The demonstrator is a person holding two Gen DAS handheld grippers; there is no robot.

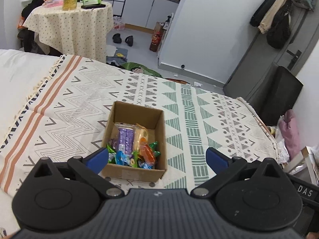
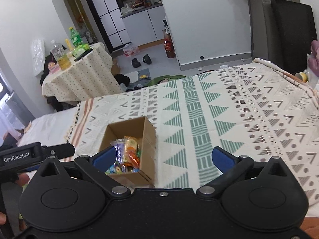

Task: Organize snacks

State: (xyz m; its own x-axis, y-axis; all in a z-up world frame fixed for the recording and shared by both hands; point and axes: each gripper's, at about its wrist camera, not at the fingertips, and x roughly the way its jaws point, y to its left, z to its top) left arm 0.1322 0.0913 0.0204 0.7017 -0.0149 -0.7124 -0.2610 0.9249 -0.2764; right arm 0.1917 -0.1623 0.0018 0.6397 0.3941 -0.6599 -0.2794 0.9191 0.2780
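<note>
A small open cardboard box (image 1: 127,172) sits on the patterned blanket (image 1: 199,107). Inside it lie a purple snack pack (image 1: 126,137), a yellow-orange pack (image 1: 142,134) and several small green, blue and orange wrapped candies (image 1: 127,159). My left gripper (image 1: 156,158) hovers above the box's near edge, open and holding nothing. In the right wrist view the same box (image 2: 148,139) shows to the left, snacks (image 2: 130,151) inside. My right gripper (image 2: 163,157) is open and holds nothing, its left finger over the box's near corner. The left gripper's body (image 2: 26,157) appears at the left edge.
The blanket (image 2: 229,109) covers a bed with white sheet (image 1: 22,67) at the left. Beyond stand a round table (image 1: 73,23) with bottles, shoes (image 1: 123,38) on the floor, a black chair (image 1: 283,91) and a door hung with clothes (image 1: 277,18).
</note>
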